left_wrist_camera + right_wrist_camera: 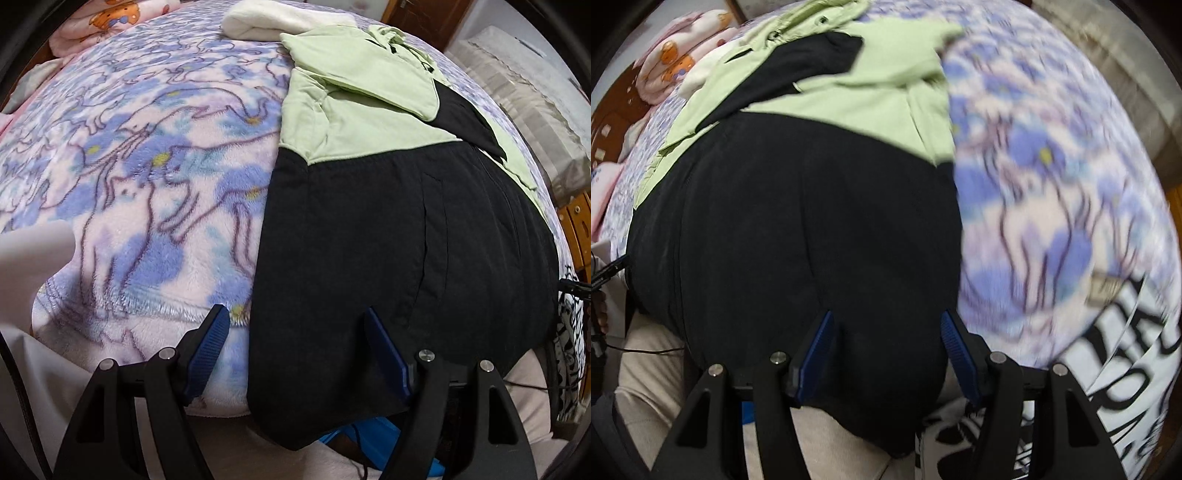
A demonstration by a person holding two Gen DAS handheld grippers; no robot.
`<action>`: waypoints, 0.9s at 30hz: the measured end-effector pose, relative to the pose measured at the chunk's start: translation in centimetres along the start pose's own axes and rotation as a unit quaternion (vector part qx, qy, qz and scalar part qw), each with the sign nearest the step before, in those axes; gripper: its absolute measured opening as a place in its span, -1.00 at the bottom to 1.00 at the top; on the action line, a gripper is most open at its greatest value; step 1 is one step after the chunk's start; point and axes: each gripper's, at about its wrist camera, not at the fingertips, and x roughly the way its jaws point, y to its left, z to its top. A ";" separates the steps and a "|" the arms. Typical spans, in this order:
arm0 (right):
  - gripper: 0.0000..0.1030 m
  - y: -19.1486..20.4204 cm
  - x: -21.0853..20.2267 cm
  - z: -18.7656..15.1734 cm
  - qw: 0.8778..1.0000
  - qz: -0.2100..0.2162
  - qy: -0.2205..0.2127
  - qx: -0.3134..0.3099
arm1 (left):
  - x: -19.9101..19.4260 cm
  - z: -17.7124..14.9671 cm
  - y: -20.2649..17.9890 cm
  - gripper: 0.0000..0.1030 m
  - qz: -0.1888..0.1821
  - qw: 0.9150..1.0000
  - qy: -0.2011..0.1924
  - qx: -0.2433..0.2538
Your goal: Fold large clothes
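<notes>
A large black and light-green jacket (388,229) lies on the bed with its sleeves folded in over the body. Its black hem hangs over the near edge. It also shows in the right wrist view (798,221). My left gripper (295,321) is open over the jacket's lower left edge, with nothing between its blue fingers (212,339). My right gripper (886,328) is open around the jacket's lower right hem, which lies between its blue fingers (955,347); whether they touch the cloth is unclear.
A purple floral fleece blanket (147,177) covers the bed. A folded white cloth (269,18) lies at the far end, beside pink bedding (107,26). A black-and-white printed cloth (1126,350) lies at the right. A wooden bed frame (580,221) is on the right.
</notes>
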 end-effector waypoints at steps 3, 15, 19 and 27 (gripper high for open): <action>0.18 -0.8 1.0 -1.3 1.000 0.007 0.010 0.017 | 0.3 -0.3 0.3 0.47 -0.004 1.000 0.005 -0.001; 0.18 -0.1 3.0 -2.8 1.000 -0.001 -0.004 0.014 | 2.6 -0.9 -0.8 0.82 0.007 0.999 0.019 0.035; -0.73 0.6 2.6 -3.3 1.000 0.014 -0.013 0.007 | 2.7 -0.9 -1.3 0.46 0.015 0.999 0.013 0.032; -0.90 4.1 -0.9 -3.1 0.996 0.039 -0.056 -0.051 | 0.6 0.4 -4.8 -0.93 -0.010 0.997 0.023 0.072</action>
